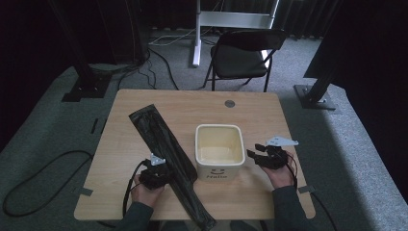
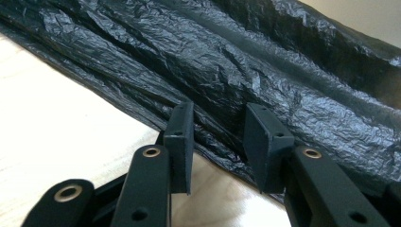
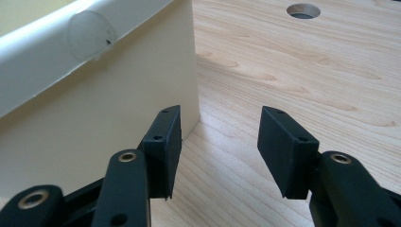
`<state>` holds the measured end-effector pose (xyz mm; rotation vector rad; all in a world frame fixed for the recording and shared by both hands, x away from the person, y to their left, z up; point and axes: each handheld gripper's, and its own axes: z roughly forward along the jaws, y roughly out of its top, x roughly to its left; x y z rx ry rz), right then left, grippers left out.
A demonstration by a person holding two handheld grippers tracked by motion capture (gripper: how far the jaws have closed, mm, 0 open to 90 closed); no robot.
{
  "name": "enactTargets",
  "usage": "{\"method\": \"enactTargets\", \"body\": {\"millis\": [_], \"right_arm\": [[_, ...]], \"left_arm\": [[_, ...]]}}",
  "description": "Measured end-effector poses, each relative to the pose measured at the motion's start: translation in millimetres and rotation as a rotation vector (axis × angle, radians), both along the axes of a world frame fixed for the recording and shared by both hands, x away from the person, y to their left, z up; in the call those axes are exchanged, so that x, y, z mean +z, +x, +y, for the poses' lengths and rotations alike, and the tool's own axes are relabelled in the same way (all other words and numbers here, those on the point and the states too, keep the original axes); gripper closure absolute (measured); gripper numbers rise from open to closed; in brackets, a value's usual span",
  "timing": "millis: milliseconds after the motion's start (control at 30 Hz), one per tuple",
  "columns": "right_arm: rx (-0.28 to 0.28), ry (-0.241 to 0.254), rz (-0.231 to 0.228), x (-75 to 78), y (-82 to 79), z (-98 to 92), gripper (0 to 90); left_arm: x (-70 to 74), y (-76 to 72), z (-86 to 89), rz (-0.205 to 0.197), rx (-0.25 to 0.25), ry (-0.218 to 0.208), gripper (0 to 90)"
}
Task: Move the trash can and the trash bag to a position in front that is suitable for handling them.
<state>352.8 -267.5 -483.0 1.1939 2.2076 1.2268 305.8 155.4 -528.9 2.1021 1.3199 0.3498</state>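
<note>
As seen overhead, bag [image 1: 168,156] diagonal

The table [image 1: 144,103] bears one black plastic bag [image 1: 163,144] and one cream bin [image 1: 219,151]. Two grippers hover there. One folding chair [image 1: 243,55] stands behind.

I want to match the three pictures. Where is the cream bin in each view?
High view: the cream bin stands mid-table, right of the black bag.
Left gripper view: a pale strip at the top right corner may be it; unsure.
Right gripper view: its wall is at the left.
Shared landmark: the wooden table.
</note>
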Motion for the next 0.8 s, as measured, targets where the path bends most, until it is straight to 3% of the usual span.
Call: {"method": "enactTargets", "body": {"millis": [367, 533, 800], "right_arm": [[0.008, 0.001, -0.001, 1.1, 1.6, 0.7, 49.5], [0.004, 0.011, -0.008, 4.5, 2.0, -2.0, 49.5], [0.009, 0.005, -0.008, 6.0, 1.2, -0.5, 49.8]], "left_arm": [[0.3, -1.9, -1.2, -0.018, 0.001, 0.037, 61.9], [5.6, -3.8, 2.6, -0.055, 0.017, 0.018, 60.4], [10.4, -3.0, 9.2, -0.076, 0.042, -0.003, 59.4]]}}
